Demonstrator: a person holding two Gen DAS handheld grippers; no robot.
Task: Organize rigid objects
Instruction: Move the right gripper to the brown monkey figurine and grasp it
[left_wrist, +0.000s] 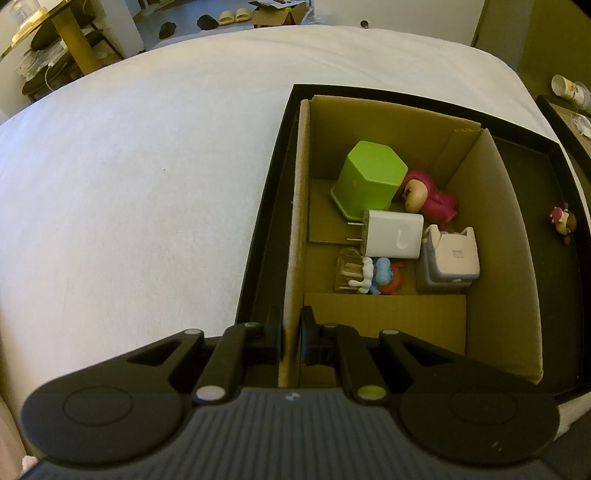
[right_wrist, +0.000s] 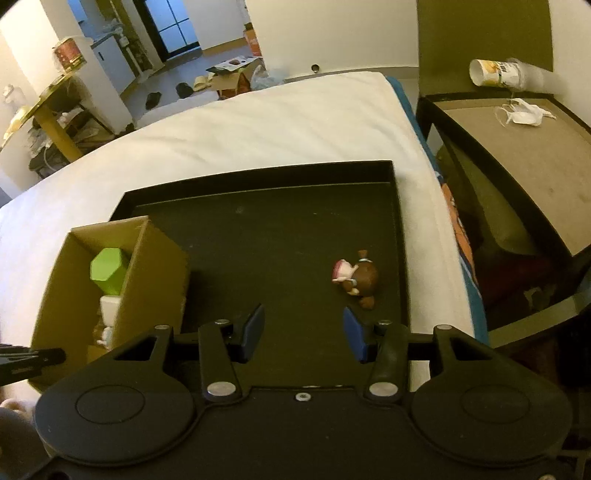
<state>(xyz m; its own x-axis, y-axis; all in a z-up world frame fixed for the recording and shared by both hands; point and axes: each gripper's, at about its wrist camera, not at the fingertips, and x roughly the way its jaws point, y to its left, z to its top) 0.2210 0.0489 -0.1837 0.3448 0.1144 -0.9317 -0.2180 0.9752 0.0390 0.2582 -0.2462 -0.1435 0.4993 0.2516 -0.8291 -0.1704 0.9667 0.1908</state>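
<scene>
A cardboard box (left_wrist: 491, 229) stands in a black tray (left_wrist: 546, 206) on a white bed. Inside lie a green hexagonal cup (left_wrist: 369, 177), a pink figurine (left_wrist: 428, 195), a white charger (left_wrist: 393, 234), a grey-white gadget (left_wrist: 448, 258) and a small blue-orange toy (left_wrist: 380, 277). My left gripper (left_wrist: 291, 332) is shut on the box's left wall. A brown figurine (right_wrist: 356, 277) lies on the tray floor (right_wrist: 277, 240), also in the left wrist view (left_wrist: 563, 221). My right gripper (right_wrist: 303, 332) is open and empty, just short of the brown figurine. The box (right_wrist: 147, 273) is to its left.
The white bed (left_wrist: 147, 184) spreads left of the tray. A dark side table (right_wrist: 517, 147) with a tipped paper cup (right_wrist: 498, 74) and a mask stands to the right of the bed. Shelves and clutter lie beyond the bed.
</scene>
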